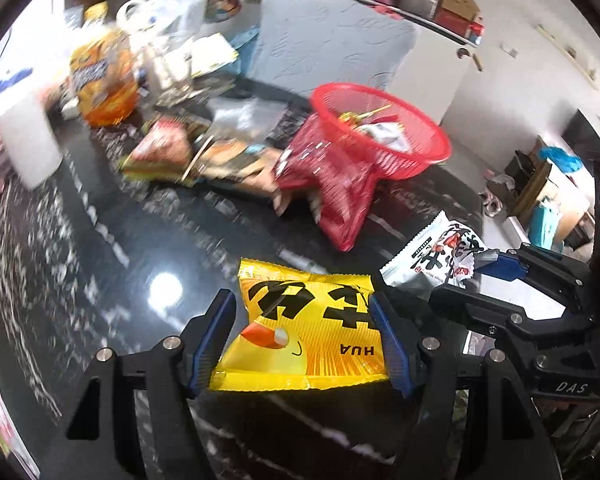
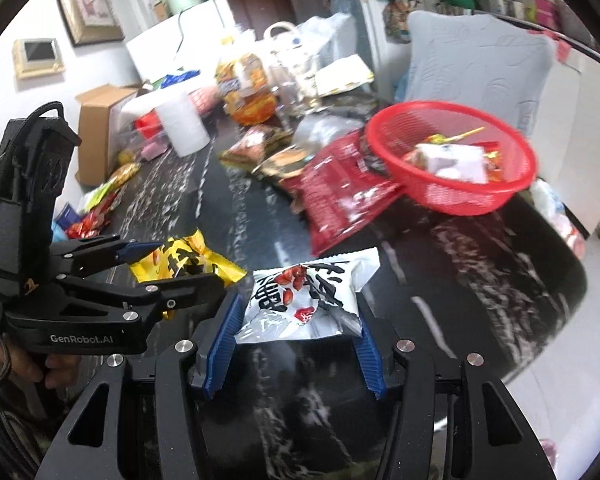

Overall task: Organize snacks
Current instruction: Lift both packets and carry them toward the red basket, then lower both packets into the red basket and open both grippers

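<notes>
**Two snack packets held above the dark tabletop**

The left claw [image 1: 302,334] grips a yellow snack packet [image 1: 304,332], its blue pads pressed against both side edges. The right claw [image 2: 296,320] clamps a white snack packet [image 2: 312,298] printed with red peanuts in the same way. Both packets are held side by side, close together, over the dark marbled tabletop [image 2: 480,280]. Farther back sits a red basket [image 2: 452,160] with a few sweets and wrappers inside. A red bag [image 2: 340,200] leans against it, with more packets, an orange bag [image 1: 102,80] and a white roll [image 2: 182,124] beyond.
</notes>
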### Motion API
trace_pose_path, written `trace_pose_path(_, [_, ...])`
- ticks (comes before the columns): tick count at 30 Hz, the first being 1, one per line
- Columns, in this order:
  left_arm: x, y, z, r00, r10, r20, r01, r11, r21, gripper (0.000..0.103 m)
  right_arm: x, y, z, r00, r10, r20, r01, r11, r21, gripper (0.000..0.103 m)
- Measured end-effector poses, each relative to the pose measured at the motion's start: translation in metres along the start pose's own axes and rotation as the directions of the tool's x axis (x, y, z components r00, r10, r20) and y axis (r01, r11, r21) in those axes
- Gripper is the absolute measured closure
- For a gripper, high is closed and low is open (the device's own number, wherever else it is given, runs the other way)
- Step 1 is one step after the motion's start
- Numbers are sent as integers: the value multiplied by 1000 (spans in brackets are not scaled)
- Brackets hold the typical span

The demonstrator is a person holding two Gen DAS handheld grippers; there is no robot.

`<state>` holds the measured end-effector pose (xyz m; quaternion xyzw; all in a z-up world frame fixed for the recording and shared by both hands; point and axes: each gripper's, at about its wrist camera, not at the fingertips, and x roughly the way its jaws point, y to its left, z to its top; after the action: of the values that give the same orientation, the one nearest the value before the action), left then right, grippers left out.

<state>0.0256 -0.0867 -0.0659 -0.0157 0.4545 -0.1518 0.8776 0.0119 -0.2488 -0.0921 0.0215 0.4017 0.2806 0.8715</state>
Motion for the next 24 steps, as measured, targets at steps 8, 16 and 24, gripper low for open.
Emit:
trace_pose_path(8, [3,-23,31,999,-38,20,37,998,52,36,-25,-22,9,996,-56,70,54,998,30,50])
trace_pose_path(16, [7,-34,69,997,-54,54,50,995,88,36,-40,-45,30,986,-103,129,98,994,43,50])
trace_pose_path(24, [16,-45,115,990,-90,106,74,987,143,36,-46,-65,59,972,-140,188,131,989,61,50])
